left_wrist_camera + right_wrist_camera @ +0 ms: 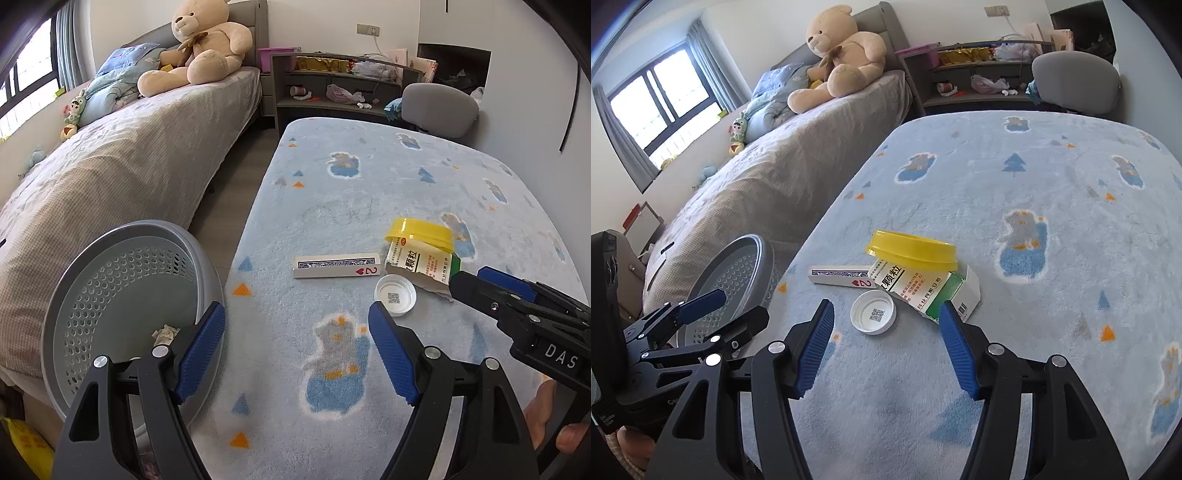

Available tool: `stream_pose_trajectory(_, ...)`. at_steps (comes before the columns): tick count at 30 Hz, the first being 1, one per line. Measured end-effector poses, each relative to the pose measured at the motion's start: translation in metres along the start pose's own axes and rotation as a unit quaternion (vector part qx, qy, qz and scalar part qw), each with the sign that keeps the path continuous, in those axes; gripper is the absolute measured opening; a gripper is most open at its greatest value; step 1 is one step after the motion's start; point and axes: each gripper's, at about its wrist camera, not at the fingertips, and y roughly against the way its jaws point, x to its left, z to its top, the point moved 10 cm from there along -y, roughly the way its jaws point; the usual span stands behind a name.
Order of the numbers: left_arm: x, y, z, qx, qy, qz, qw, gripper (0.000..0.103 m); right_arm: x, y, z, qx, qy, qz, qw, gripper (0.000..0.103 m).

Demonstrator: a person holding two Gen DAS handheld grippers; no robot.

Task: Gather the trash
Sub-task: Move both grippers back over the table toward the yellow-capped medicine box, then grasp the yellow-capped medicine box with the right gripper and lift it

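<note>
On the blue blanket-covered table [1052, 206] lie a white bottle cap [873, 312], a torn green-and-white medicine box [923, 291], a yellow lid [912, 249] leaning on that box, and a playing-card box [842, 277]. My right gripper [885, 306] is open, and the cap shows between its fingertips with neither pad touching it. Its right pad overlaps the medicine box's near corner. My left gripper [295, 308] is open and empty over bare blanket, short of the cap [395, 295] and beside the grey perforated bin [129, 295]. A crumpled paper [166, 332] lies inside the bin.
The bin [738, 269] stands off the table's left edge, against a grey bed [110, 177] with a teddy bear [203, 44]. A grey chair [439, 103] and a cluttered shelf [332, 85] stand beyond the far edge. A hand [554, 417] holds the right gripper [472, 278].
</note>
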Motion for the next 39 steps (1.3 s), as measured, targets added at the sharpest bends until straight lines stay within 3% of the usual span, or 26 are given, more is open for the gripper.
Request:
stream_pose_trajectory(23, 0.015, -0.018, -0.001, 0.007, 0.022, 0.014, 0.9996, 0.076, -0.005, -0.020, 0.000, 0.019, 0.007, 0.006, 1.000, 0.061)
stream_pose_trajectory(39, 0.018, -0.026, -0.005, 0.012, 0.029, 0.009, 0.9995, 0.076, -0.022, -0.041, 0.001, 0.040, 0.015, -0.018, 0.999, 0.066)
